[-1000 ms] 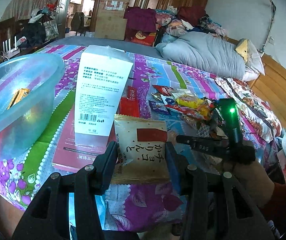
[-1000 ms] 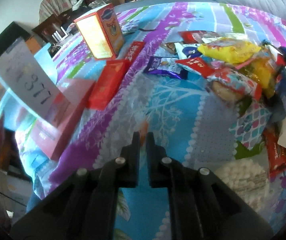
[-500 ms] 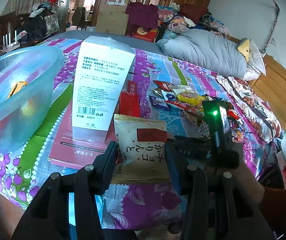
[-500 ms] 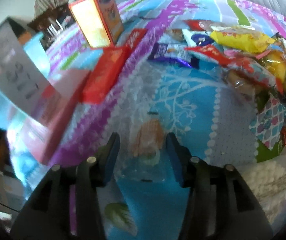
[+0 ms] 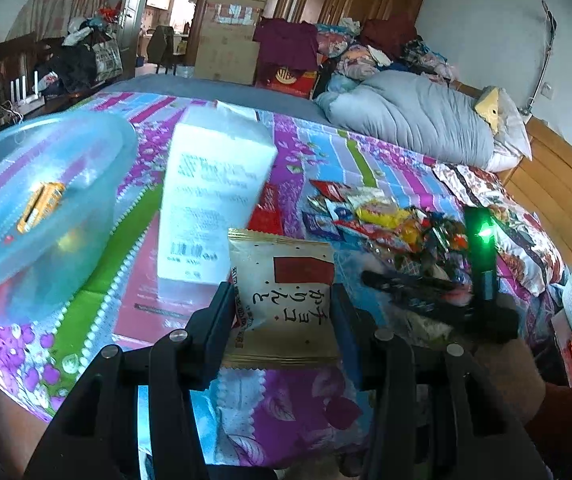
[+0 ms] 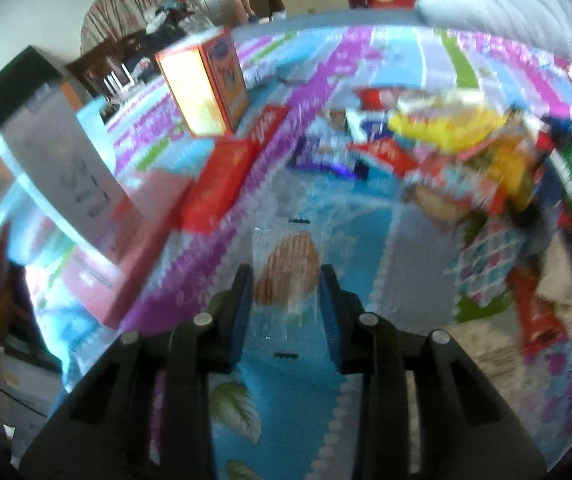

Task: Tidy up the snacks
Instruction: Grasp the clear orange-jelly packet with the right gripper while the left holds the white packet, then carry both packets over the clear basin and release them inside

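Note:
My left gripper (image 5: 282, 304) is shut on a beige snack packet (image 5: 286, 280) with a red square and Japanese letters, held above the bed's near edge. A clear blue plastic bowl (image 5: 98, 152) with an orange packet (image 5: 40, 206) inside stands at the left. My right gripper (image 6: 286, 284) is open, its fingers either side of a clear-wrapped brown cookie (image 6: 289, 260) that lies on the bedspread. The right gripper also shows in the left wrist view (image 5: 417, 284), by the snack pile (image 5: 385, 220). The pile (image 6: 465, 160) is at the right in the right wrist view.
A white carton (image 5: 214, 200) stands on a pink flat box (image 5: 146, 296) left of the packet. Red boxes (image 6: 222, 184) and an orange box (image 6: 206, 84) lie beyond. A grey duvet (image 5: 413, 116) is at the bed's far end.
The right gripper went from shut to open and now straddles the clear-wrapped cookie. The left gripper kept the beige packet and shifted only slightly.

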Demonstrator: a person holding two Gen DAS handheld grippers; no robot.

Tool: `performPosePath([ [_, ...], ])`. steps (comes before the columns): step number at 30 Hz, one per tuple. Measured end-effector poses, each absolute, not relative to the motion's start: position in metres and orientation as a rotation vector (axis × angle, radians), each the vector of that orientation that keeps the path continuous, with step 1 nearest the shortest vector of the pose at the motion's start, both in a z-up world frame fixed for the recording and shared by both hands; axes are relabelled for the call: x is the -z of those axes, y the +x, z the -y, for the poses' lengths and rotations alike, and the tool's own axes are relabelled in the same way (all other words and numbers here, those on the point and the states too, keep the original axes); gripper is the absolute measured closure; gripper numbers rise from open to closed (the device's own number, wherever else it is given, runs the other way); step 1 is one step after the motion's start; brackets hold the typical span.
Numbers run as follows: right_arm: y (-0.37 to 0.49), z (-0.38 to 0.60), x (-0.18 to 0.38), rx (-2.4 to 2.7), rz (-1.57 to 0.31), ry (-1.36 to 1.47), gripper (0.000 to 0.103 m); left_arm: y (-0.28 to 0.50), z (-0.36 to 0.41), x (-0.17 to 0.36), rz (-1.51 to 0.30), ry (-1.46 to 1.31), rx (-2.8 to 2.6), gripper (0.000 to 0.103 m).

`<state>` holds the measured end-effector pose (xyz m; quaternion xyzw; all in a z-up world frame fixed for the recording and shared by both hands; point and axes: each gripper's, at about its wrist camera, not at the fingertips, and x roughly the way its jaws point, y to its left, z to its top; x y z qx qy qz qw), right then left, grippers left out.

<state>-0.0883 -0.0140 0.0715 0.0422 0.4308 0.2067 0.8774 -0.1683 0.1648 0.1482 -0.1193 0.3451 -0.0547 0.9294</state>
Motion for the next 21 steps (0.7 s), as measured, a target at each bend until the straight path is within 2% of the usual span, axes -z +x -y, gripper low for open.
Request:
performPosePath([
  [7, -0.082, 0.010, -0.160, -0.468, -0.713, 0.098, 0.069, -0.167, -0.196, -0.178, -0.635, -0.229, 0.049, 0.054],
  [13, -0.067, -0.037, -0.233, -0.571, -0.617, 0.067, 0.069, -0.168, -0.257, -0.209, -0.562, -0.254, -0.081, 0.054],
  [21, -0.062, -0.146, -0.278, -0.794, -0.578, -0.013, 0.069, -0.172, -0.353, -0.237, -0.502, -0.305, -0.263, 0.054],
])
